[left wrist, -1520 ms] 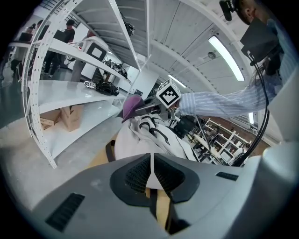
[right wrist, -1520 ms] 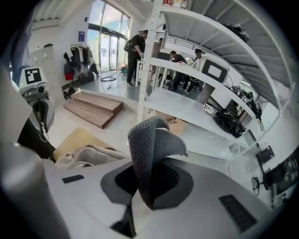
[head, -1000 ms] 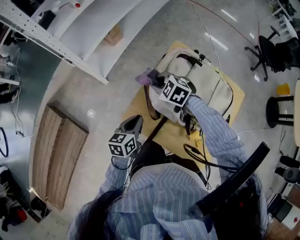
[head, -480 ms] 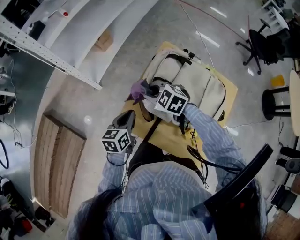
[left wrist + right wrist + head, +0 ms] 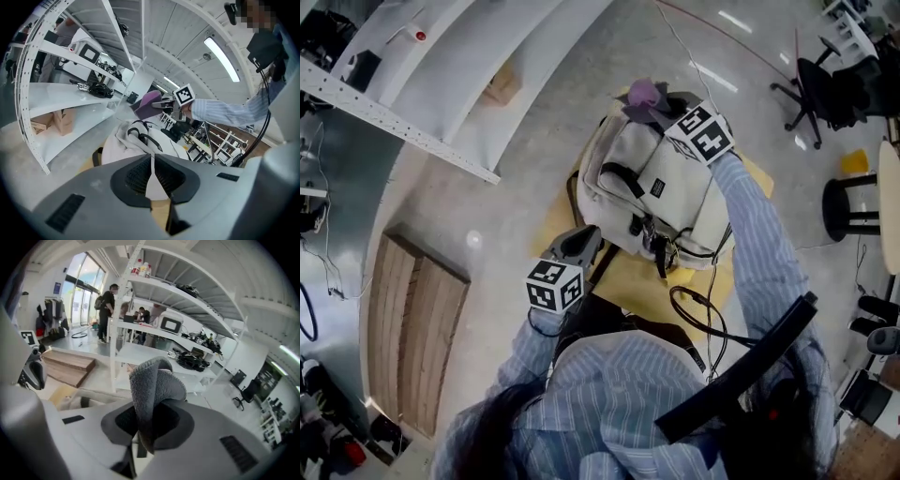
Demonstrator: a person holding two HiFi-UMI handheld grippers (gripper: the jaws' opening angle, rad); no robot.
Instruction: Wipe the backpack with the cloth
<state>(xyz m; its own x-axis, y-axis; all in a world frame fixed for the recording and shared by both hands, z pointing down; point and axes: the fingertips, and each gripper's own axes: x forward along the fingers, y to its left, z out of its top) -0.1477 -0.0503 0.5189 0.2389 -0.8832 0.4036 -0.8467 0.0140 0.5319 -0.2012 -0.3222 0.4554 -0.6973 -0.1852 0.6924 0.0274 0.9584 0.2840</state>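
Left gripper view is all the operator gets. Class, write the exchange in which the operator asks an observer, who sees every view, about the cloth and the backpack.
Operator: I see the cloth far off at the right gripper. Is it really gripped?
Observer: Yes. The right gripper view shows those jaws shut on the folded cloth.
Operator: Where is it on the backpack?
Observer: The head view shows it held at the backpack's far, top end, opposite the left gripper at the near edge. I can't tell whether it touches.
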